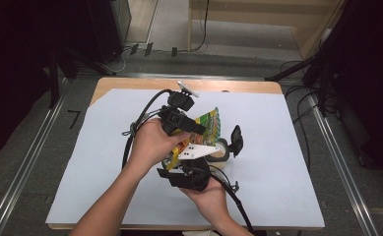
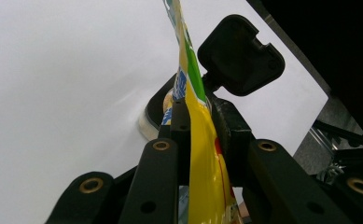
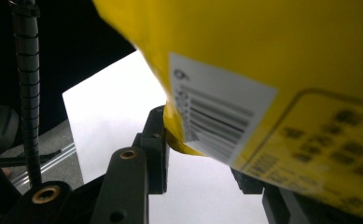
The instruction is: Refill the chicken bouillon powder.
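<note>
Snack bag (image 2: 202, 154) between both hand-held grippers

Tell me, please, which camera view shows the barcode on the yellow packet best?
The right gripper view: the barcode sits large on its white label on the yellow packet, though blurred. The left gripper view shows the packet edge-on between the left tool's pads. The high view shows its colourful printed side between both hands.
</note>
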